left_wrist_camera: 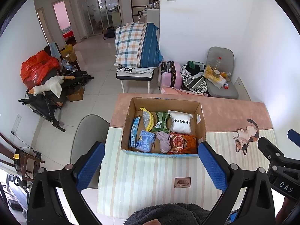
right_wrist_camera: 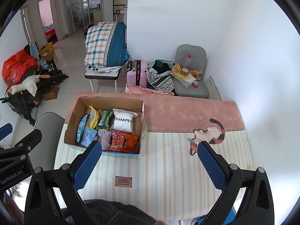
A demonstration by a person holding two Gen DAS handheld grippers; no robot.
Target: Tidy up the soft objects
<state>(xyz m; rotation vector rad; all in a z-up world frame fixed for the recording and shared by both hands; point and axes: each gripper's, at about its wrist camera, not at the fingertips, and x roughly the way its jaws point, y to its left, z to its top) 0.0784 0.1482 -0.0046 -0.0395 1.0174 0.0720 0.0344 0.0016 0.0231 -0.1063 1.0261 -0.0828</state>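
Observation:
A cardboard box (left_wrist_camera: 202,123) (right_wrist_camera: 72,123) stands on the striped table mat. It holds several soft items: a white pouch (left_wrist_camera: 181,122) (right_wrist_camera: 124,122), a red-orange snack pack (left_wrist_camera: 182,142) (right_wrist_camera: 123,141), a mauve cloth (left_wrist_camera: 164,140) (right_wrist_camera: 105,137), a green pack (left_wrist_camera: 160,121), a yellow bag (left_wrist_camera: 148,120) and blue packs (left_wrist_camera: 144,142). My left gripper (left_wrist_camera: 151,164) is open and empty, above the mat in front of the box. My right gripper (right_wrist_camera: 150,164) is open and empty, to the right of the box's near corner.
The mat (left_wrist_camera: 150,178) (right_wrist_camera: 168,159) has a cat picture (left_wrist_camera: 246,137) (right_wrist_camera: 208,134) at the right. A grey chair (left_wrist_camera: 88,131) stands left of the table. A pink suitcase (left_wrist_camera: 171,73), bags and a folded quilt (left_wrist_camera: 136,45) sit behind it.

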